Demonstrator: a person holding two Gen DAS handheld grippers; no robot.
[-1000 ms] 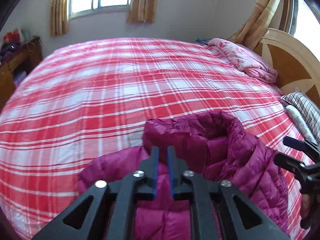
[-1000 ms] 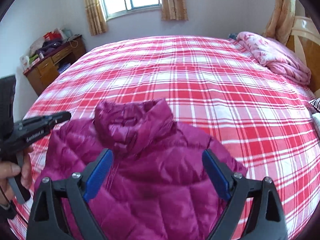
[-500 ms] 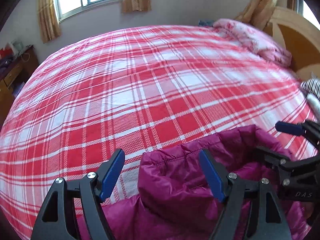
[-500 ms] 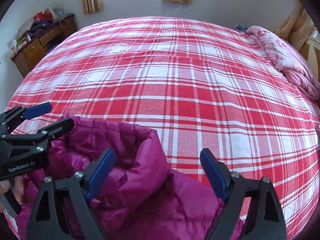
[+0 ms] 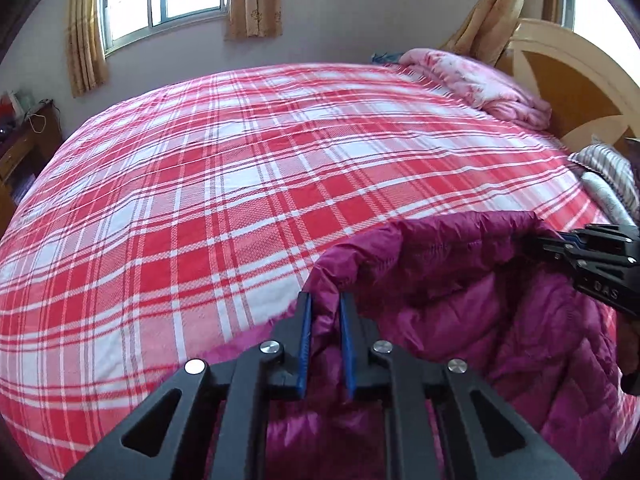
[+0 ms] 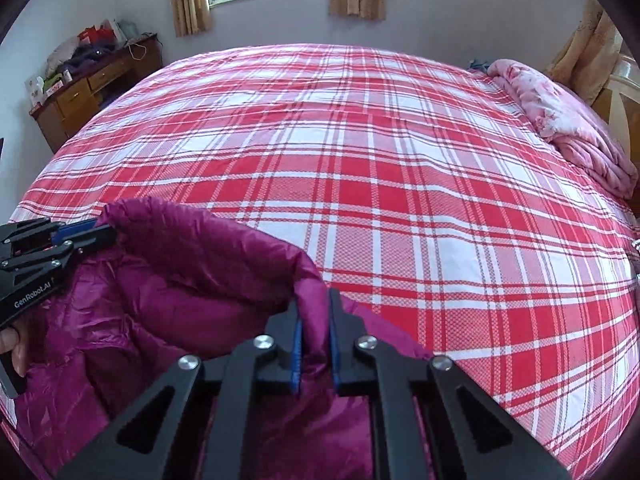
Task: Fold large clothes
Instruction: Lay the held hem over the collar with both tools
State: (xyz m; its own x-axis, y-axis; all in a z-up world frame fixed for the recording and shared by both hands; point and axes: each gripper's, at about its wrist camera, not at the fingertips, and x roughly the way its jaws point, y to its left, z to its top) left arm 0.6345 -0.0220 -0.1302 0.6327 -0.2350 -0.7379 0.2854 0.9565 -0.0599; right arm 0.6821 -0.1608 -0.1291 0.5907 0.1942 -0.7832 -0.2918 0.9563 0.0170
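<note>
Covering the plaid bed (image 5: 240, 200) near its front edge, the magenta down jacket (image 5: 460, 280) now has its collar pinched at both ends, since the left hand-held gripper (image 5: 324, 312) and right hand-held gripper (image 6: 314, 312), wide open half a second ago, have clamped on, ready for lifting.

The magenta jacket (image 5: 480, 300) runs off the lower edge in both views, its hem and sleeves unseen. Items on the wooden dresser (image 6: 80, 92) are too small to identify
</note>
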